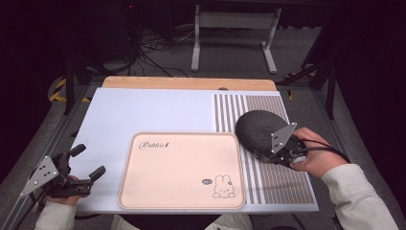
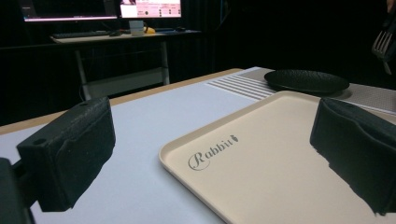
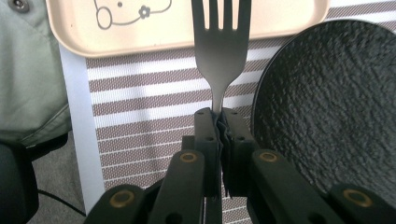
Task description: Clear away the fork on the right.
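1. We clamp the fork [image 3: 221, 42] by its neck in the right gripper [image 3: 219, 119], jaws shut tight on it, tines pointing away so we can lay it down cleanly.
2. We hold it above the striped placemat [image 3: 154, 93], with the black plate [image 3: 327, 112] at three o'clock and the beige tray [image 3: 140, 28] at twelve.
3. We rest the left gripper [image 1: 86, 165] at the tray's nine o'clock, jaws spread and empty, clear of the work.
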Available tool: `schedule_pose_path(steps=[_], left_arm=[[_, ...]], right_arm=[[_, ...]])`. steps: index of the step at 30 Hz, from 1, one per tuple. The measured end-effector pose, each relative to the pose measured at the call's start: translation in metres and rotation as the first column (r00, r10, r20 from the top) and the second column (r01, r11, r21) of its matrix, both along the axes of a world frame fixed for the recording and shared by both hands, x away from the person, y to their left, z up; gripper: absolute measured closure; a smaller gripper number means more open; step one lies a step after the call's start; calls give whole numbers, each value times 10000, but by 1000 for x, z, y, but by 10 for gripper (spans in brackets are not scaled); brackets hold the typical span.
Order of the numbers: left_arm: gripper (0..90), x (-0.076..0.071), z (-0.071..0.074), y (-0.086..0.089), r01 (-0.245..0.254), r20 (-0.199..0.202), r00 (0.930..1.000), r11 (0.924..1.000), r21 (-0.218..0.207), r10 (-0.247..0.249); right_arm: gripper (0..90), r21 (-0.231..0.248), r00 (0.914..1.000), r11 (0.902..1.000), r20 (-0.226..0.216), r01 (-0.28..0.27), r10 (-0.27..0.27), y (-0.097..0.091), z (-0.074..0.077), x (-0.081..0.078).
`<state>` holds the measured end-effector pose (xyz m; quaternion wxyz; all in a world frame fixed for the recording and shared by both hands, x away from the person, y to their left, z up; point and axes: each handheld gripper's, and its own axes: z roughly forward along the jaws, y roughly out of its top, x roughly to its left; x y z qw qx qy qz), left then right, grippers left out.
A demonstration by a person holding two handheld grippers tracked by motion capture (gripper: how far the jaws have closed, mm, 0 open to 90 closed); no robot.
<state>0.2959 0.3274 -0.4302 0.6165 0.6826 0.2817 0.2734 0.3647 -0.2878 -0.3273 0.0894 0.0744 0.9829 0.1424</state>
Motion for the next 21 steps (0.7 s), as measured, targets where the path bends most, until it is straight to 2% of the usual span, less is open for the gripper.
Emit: schedule_pose_path(steps=[10,21], left_arm=[[9,0,0,0,-2,6,10000,10000,14,2],[9,0,0,0,3,54,10000,10000,-12,-3]], right_arm=[[871,40,9997,9998,123,-196,196,15,8,2],[871,116,9980,9980,106,-618,617,48,14,7]])
